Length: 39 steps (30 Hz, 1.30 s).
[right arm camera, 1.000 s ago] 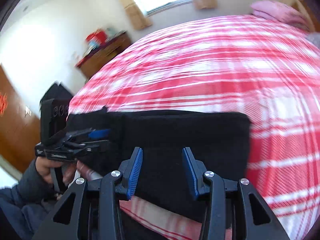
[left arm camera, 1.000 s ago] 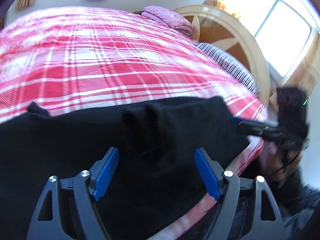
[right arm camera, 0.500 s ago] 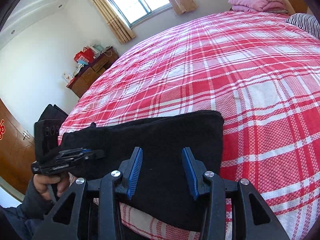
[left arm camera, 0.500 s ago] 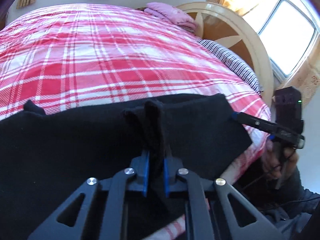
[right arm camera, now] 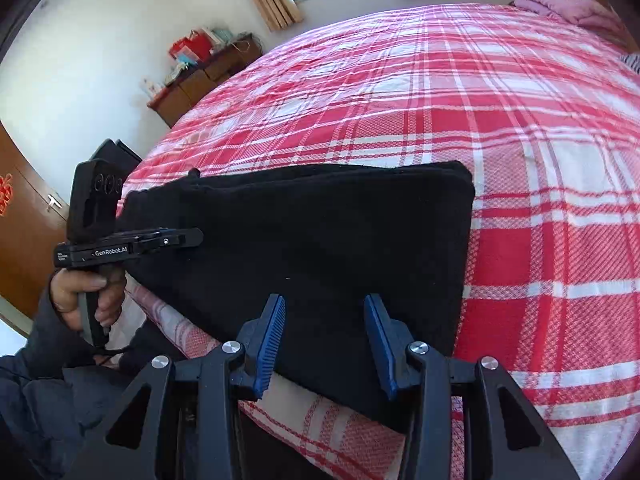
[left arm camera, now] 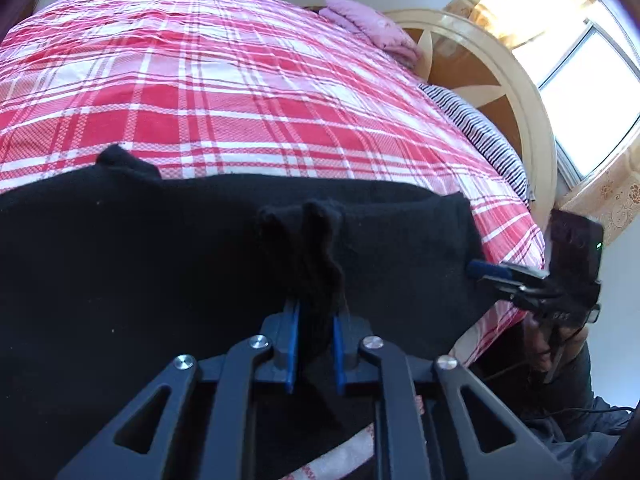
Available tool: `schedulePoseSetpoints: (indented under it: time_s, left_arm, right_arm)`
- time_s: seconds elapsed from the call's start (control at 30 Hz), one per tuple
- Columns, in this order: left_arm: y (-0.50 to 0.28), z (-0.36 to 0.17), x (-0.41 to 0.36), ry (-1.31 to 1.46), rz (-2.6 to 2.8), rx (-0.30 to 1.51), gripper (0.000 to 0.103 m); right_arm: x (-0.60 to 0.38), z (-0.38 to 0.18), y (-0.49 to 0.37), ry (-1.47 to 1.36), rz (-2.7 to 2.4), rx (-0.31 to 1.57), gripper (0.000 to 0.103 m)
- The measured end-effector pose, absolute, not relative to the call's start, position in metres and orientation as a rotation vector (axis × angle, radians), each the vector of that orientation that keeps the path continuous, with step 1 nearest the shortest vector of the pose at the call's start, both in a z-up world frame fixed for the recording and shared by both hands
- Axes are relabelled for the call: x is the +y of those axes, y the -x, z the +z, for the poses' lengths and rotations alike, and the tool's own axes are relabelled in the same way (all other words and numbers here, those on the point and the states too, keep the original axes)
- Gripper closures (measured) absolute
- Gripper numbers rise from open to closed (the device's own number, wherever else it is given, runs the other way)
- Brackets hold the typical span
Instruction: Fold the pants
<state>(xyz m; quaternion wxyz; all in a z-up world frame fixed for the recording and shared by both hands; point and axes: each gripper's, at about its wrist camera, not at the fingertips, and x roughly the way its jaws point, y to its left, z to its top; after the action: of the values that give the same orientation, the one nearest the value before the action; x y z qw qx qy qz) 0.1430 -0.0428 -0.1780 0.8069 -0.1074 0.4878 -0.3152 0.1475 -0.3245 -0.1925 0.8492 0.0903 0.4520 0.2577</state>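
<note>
Black pants [left arm camera: 160, 260] lie folded lengthwise along the near edge of a bed with a red plaid cover [left arm camera: 240, 100]. My left gripper [left arm camera: 314, 344] is shut on a bunched ridge of the pants' near edge. It also shows in the right wrist view [right arm camera: 188, 238], at the left part of the pants [right arm camera: 320, 248]. My right gripper [right arm camera: 324, 344] is open and empty, its fingers just above the near edge of the pants' right end. In the left wrist view it sits at the pants' right corner [left arm camera: 476, 270].
A pink folded blanket [left arm camera: 372, 28] and a striped pillow [left arm camera: 480, 132] lie by the round headboard [left arm camera: 500, 80]. A wooden dresser [right arm camera: 200, 84] stands by the far wall. The bed's edge runs just below the pants.
My left gripper closed on a pinch of the pants' edge and now holds it, slightly lifted. My right gripper stayed open and shifted a little over the pants' right end.
</note>
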Motion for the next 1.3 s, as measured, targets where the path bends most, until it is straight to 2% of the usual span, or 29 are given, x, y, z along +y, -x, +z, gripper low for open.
schedulePoseSetpoints:
  time_s: [0.07, 0.13, 0.2, 0.27, 0.33, 0.47, 0.63, 0.7, 0.97, 1.3]
  left_arm:
    - [-0.140, -0.173, -0.045, 0.205, -0.679, 1.037, 0.083]
    - [-0.137, -0.166, -0.046, 0.185, -0.668, 1.018, 0.072]
    - [-0.134, -0.161, -0.048, 0.148, -0.634, 0.989, 0.043]
    - [-0.131, -0.157, -0.050, 0.101, -0.600, 0.952, 0.034]
    - [-0.128, -0.157, -0.055, 0.016, -0.554, 0.937, 0.034]
    - [-0.127, -0.157, -0.061, -0.111, -0.489, 0.895, 0.034]
    - [-0.134, -0.156, -0.059, -0.129, -0.447, 0.869, 0.033]
    - [-0.138, -0.155, -0.057, -0.136, -0.426, 0.862, 0.029]
    - [-0.141, -0.160, -0.057, -0.145, -0.398, 0.866, 0.026]
    - [-0.140, -0.161, -0.055, -0.145, -0.403, 0.874, 0.025]
  right_arm:
    - [-0.329, -0.185, -0.147, -0.206, 0.563, 0.959, 0.059]
    - [-0.334, -0.170, -0.139, -0.170, 0.573, 0.923, 0.059]
    - [-0.337, -0.162, -0.128, -0.136, 0.638, 0.916, 0.059]
    - [-0.335, -0.175, -0.124, -0.075, 0.644, 0.996, 0.059]
    - [-0.336, -0.190, -0.125, -0.036, 0.622, 1.046, 0.059]
    - [-0.343, -0.174, -0.125, -0.089, 0.627, 0.985, 0.059]
    - [-0.340, -0.148, -0.138, -0.113, 0.560, 0.844, 0.059]
    - [-0.343, -0.148, -0.154, -0.154, 0.540, 0.819, 0.059]
    - [-0.346, -0.178, -0.209, -0.243, 0.454, 0.897, 0.059]
    - [-0.331, -0.149, -0.183, -0.150, 0.423, 0.771, 0.059]
